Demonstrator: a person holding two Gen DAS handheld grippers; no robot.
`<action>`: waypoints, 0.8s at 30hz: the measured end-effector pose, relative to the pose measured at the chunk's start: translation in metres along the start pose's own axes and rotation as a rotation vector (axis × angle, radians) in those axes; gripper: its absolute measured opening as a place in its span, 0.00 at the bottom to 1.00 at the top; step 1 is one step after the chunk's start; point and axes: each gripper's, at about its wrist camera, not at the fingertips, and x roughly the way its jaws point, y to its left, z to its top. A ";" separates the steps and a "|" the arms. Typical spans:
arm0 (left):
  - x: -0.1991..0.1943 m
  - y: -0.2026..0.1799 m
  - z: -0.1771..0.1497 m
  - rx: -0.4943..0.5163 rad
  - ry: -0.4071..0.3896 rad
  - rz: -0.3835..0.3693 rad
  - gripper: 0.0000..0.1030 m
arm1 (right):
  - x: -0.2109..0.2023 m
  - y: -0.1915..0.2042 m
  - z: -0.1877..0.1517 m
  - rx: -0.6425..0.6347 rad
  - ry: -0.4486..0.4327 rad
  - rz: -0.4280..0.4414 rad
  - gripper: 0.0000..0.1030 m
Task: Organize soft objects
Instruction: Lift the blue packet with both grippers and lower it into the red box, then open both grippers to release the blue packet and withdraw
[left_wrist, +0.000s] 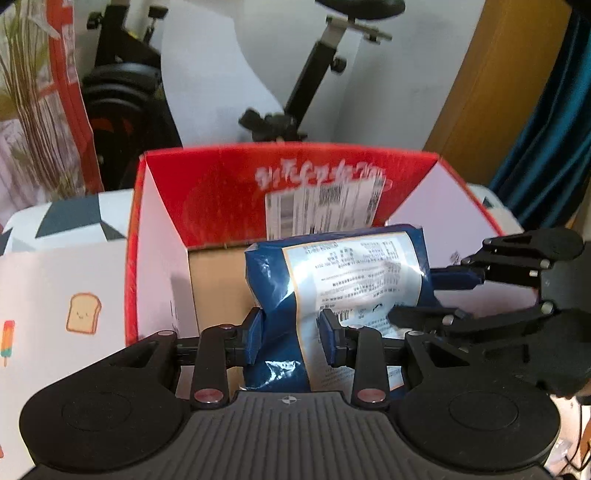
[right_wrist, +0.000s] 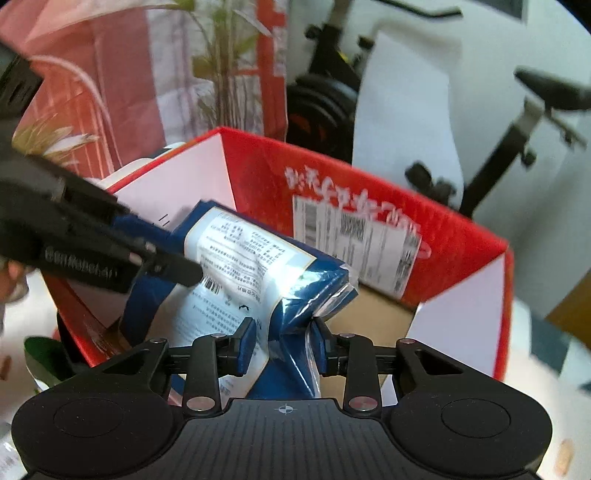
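Progress is sitting near the midpoint for this one item, by my reckoning: I am carrying the blue snack bag (left_wrist: 332, 291) over the open mouth of the red carton (left_wrist: 221, 192), and it is not yet lying on the brown cardboard floor (left_wrist: 214, 280) inside. Whether other soft things are waiting I cannot tell, since none are showing.

Both hands are sharing the load. My left gripper (left_wrist: 291, 336) is pinching one end of the bag, narrowly parted with the crinkled film squeezed between its blue pads (left_wrist: 255, 332). My right gripper (right_wrist: 282, 345) is clamping the other, twisted end, likewise only a little way open, with folds of plastic bunched between its pads.

In the left wrist view the bag is hanging at the centre, its long axis running from about six o'clock at my pads up toward one o'clock, where the right gripper is reaching in from three o'clock. Its printed white label (left_wrist: 354, 277) is facing up at the camera. In the right wrist view the same axis is climbing from six toward ten o'clock, the far end tilted upward above the carton's near wall.
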 end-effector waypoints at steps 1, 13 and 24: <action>0.002 0.001 -0.001 -0.006 0.018 -0.005 0.34 | 0.002 -0.001 0.001 0.016 0.010 0.007 0.28; 0.016 -0.001 -0.010 0.017 0.110 0.037 0.35 | 0.021 -0.010 0.001 0.107 0.144 0.055 0.27; 0.014 -0.001 -0.010 -0.013 0.084 0.026 0.41 | 0.026 -0.016 0.002 0.169 0.167 0.035 0.28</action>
